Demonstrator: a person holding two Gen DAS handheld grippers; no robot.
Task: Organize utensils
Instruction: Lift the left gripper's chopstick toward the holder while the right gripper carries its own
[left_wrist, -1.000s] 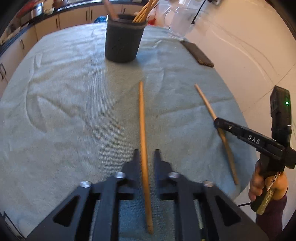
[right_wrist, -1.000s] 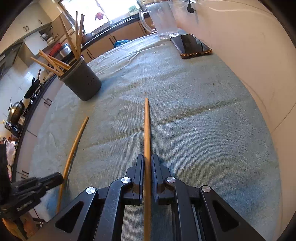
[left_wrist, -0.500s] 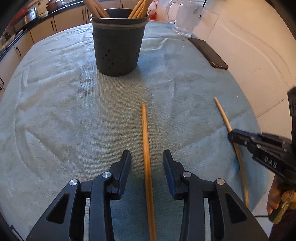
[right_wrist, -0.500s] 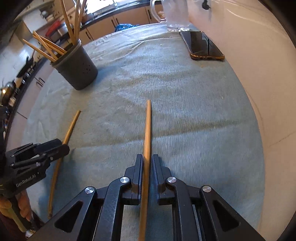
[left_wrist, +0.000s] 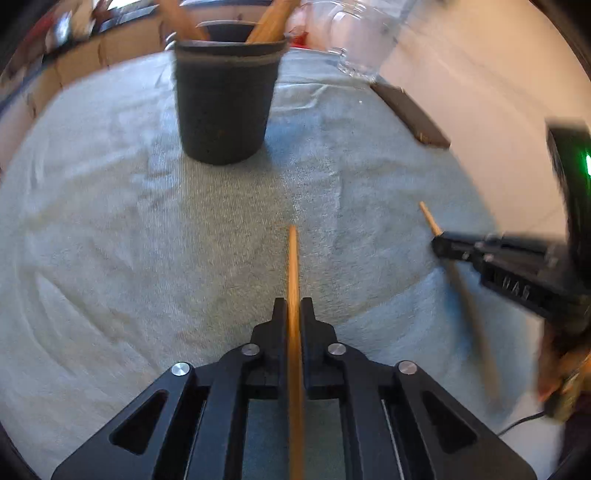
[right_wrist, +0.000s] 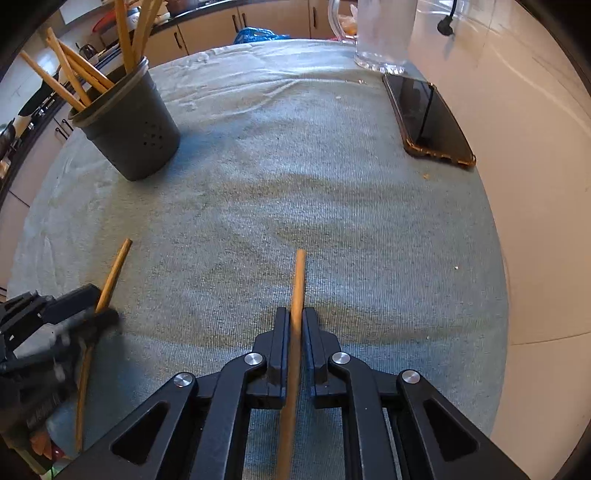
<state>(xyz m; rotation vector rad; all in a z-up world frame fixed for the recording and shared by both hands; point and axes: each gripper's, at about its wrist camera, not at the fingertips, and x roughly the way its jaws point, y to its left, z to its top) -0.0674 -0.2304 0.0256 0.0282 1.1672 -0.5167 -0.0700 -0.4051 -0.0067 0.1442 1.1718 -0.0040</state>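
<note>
A dark grey utensil holder (left_wrist: 225, 99) with several wooden chopsticks in it stands at the far side of a green cloth; it also shows in the right wrist view (right_wrist: 129, 129). My left gripper (left_wrist: 293, 306) is shut on a wooden chopstick (left_wrist: 293, 266) that points toward the holder. My right gripper (right_wrist: 295, 317) is shut on a second wooden chopstick (right_wrist: 298, 280). Each gripper appears in the other's view: the right one (left_wrist: 439, 243) at the right, the left one (right_wrist: 99, 310) at the left, each with its stick.
The green cloth (right_wrist: 332, 206) covers the table. A phone (right_wrist: 424, 118) lies at its right edge, with a clear glass jug (right_wrist: 384, 33) behind it. Kitchen cabinets run along the back. A pale floor lies to the right.
My left gripper, open around the chopstick half a second ago, has closed on it. Both grippers have moved forward toward the holder; the right one stays shut on its chopstick.
</note>
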